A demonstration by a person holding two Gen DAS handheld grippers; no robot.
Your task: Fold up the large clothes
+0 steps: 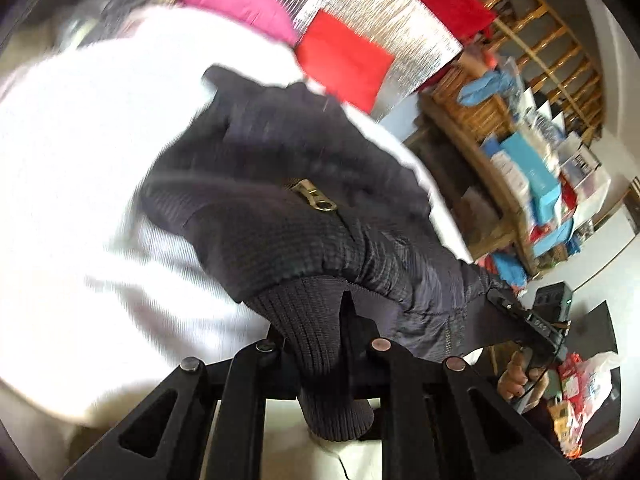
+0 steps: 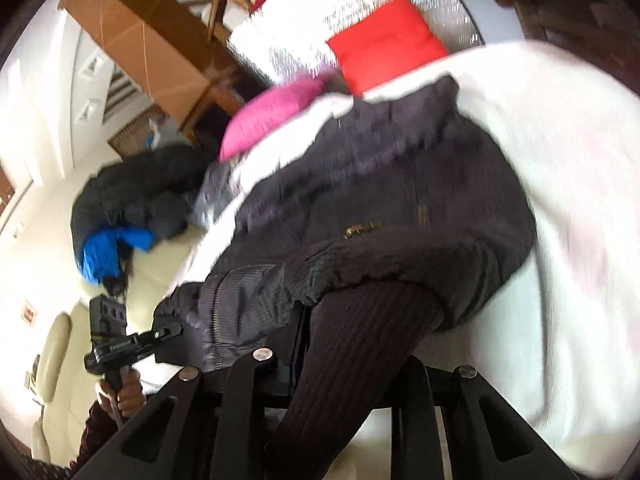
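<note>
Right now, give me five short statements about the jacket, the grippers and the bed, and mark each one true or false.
1. The left gripper is clamped on the ribbed hem of the dark jacket. True.
2. The right gripper is open and holds nothing. False: it is shut on the jacket's ribbed hem.
3. The jacket lies partly on a white bed cover. True.
4. The pink cushion lies on top of the jacket. False: it lies beyond the jacket, toward the head of the bed.
5. A red cushion lies near the pink one. True.
</note>
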